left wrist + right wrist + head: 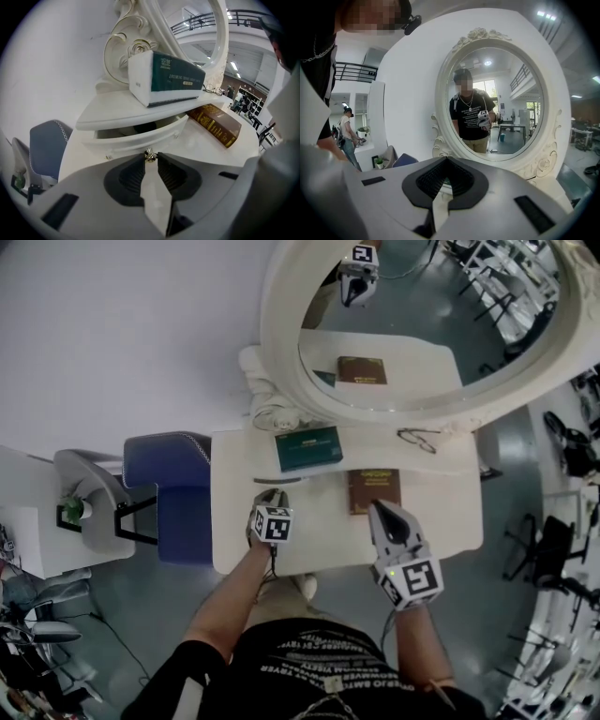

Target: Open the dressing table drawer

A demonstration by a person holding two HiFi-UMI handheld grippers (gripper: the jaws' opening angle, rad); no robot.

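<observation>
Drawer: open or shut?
Partly open: the drawer front sits forward of the shelf, dark gap behind it, left claw on its knob.

On your white dressing table [441, 517], the oval mirror in a carved white frame [422, 324] stands at the back w/ a raised white shelf [375, 448] just below it: green-and-white box [308, 448] on the shelf's left, black-rimmed glasses [418, 439] on its right. Brown hardcover book [374, 486] lies on the tabletop in front of the shelf, right of centre, w/ your right gripper [377, 508] at its near edge; the shallow white drawer [140, 136] sits under the shelf's left end, its small metal knob [150, 154] between the jaw tips of your left gripper [272, 495]. Blue padded chair [173, 474] is just left of the table, grey chair [89, 488] & small potted plant [73, 512] further left.
</observation>
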